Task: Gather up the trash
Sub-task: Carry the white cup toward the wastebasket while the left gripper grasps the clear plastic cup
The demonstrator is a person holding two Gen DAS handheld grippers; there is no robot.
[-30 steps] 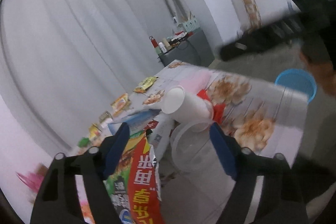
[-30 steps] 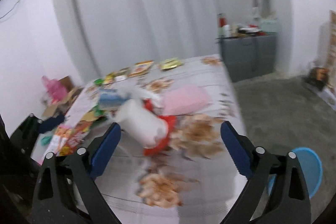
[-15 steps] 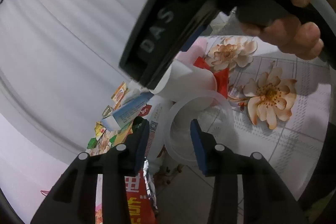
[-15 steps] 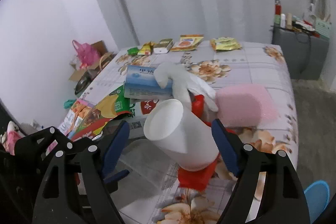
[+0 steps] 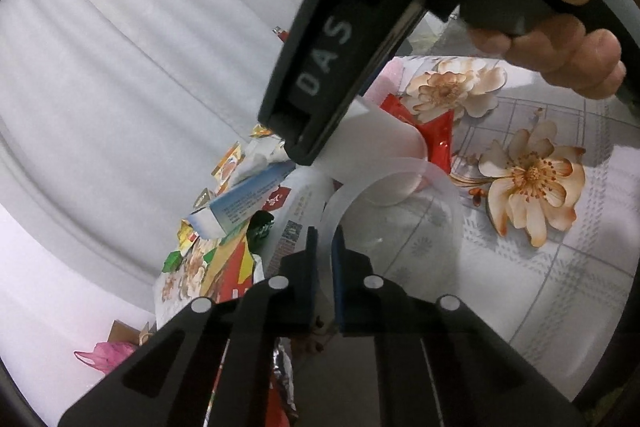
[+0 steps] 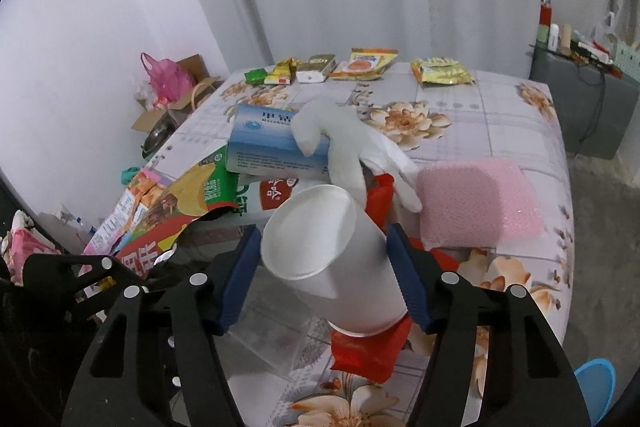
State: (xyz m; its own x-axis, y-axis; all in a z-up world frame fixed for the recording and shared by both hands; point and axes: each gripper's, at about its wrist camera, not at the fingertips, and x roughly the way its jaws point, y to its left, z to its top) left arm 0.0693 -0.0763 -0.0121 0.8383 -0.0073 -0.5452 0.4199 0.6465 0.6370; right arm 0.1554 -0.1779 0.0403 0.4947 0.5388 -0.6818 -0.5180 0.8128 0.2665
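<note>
Mid-grab: left gripper (image 5: 324,251) fingers just closed, pinching clear cup (image 5: 400,211) rim; right gripper (image 6: 322,277) closing around white paper cup (image 6: 332,251) near worktop (image 6: 500,115) edge, contact unclear. Next: squeeze gently, lift.

Evenly lit by soft, diffuse indoor light; no single source in view. Faint, soft-edged shadows only beneath the left gripper (image 5: 325,247) and under the white paper cup (image 6: 332,259) between the right gripper's fingers. Slight glare on the red wrapper (image 5: 438,143) ahead of the left gripper. Strong fisheye bending toward the edges, with dark corners. Blurred, out of focus up close: the hand (image 5: 576,7) above the left gripper.
</note>
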